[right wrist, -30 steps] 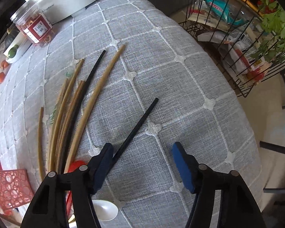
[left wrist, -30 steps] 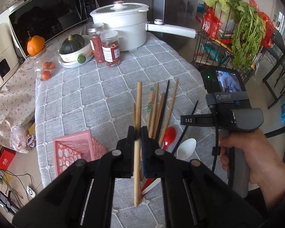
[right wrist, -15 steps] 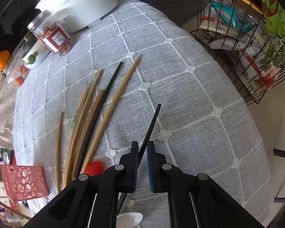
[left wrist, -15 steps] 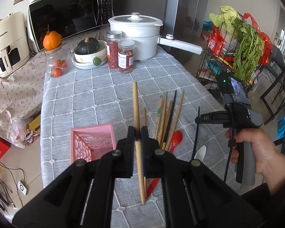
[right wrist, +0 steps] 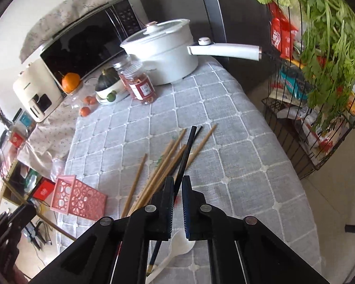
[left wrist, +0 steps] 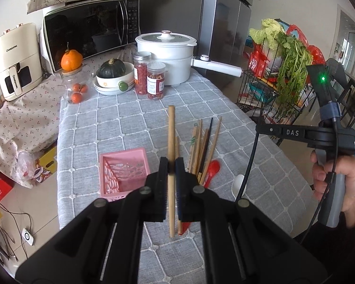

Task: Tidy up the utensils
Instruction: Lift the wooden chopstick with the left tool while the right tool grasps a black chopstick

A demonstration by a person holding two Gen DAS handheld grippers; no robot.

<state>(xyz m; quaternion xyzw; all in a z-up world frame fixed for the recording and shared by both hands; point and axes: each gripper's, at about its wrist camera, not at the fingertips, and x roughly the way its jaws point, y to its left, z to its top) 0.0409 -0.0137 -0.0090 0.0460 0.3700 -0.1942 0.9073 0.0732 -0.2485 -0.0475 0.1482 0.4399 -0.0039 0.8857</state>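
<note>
Nearest, the left claw [left wrist: 172, 165] is pinching a wooden chopstick [left wrist: 170, 142], now raised clear of the worktop [left wrist: 106, 127] instead of hanging low over it as a second ago. The right claw [right wrist: 176, 189], spread wide a second ago, is now pressed onto a black chopstick [right wrist: 185, 156] and lifting it. Both sticks are likely heading for the pink basket [left wrist: 123, 165] near the worktop's left edge. Beyond it, the remaining chopsticks [left wrist: 201, 146], red spoon [left wrist: 211, 169] and white spoon [right wrist: 177, 250] are lying mid-worktop, waiting.
</note>
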